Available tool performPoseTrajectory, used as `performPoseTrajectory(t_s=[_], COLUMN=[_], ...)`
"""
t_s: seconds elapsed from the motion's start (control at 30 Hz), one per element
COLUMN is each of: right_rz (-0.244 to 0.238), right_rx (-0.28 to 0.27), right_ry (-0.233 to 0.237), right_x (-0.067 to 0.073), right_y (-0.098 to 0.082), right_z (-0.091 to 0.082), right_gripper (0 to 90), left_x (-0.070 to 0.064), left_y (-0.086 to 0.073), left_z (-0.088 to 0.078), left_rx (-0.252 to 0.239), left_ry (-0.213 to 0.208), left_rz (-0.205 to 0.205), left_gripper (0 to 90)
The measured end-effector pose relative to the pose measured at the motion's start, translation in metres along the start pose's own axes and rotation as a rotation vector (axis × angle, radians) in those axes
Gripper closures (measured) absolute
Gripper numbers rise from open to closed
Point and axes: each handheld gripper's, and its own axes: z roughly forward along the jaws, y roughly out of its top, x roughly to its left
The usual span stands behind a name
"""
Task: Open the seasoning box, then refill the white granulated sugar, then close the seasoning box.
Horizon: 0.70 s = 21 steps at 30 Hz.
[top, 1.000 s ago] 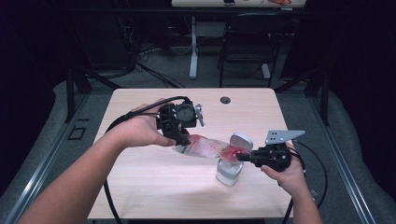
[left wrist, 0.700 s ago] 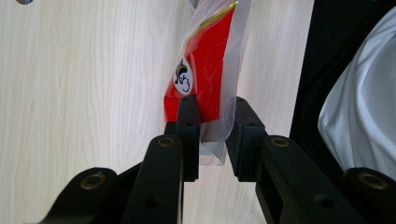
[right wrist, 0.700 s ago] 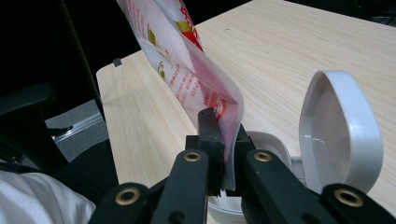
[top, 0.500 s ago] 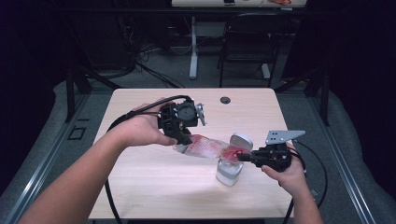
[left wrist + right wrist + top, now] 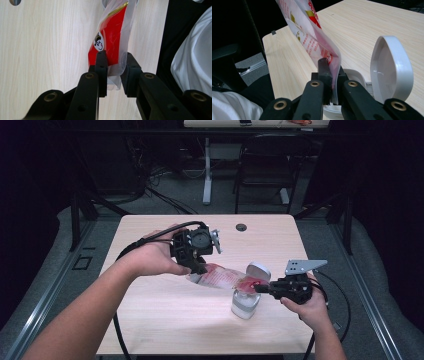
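Packet (image 5: 222, 277) pinched by both grippers; left gripper view shows logo (image 5: 99, 43), jaws just closing.

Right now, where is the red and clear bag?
In the high view the bag hangs above the table's middle, stretched between the left tool and the right tool, its right end over the open white container.

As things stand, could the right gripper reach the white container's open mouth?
Probably yes: the right gripper, shut on the red-and-clear bag's end, hovers right over the white container, whose lid is flipped up. Only the bag itself lies between.
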Motion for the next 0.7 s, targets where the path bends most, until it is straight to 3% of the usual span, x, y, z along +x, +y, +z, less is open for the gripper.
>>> performPoseTrajectory(t_s=[0.7], right_rz=[-0.004], right_rx=[0.007], right_ry=[0.001], right_x=[-0.0018], right_y=[0.0005], right_z=[0.0], right_gripper=[89.4], left_x=[0.0006], left_y=[0.0018], left_z=[-0.001], left_rx=[-0.001], left_ry=[0.004], left_rz=[0.0], left_gripper=[77.6])
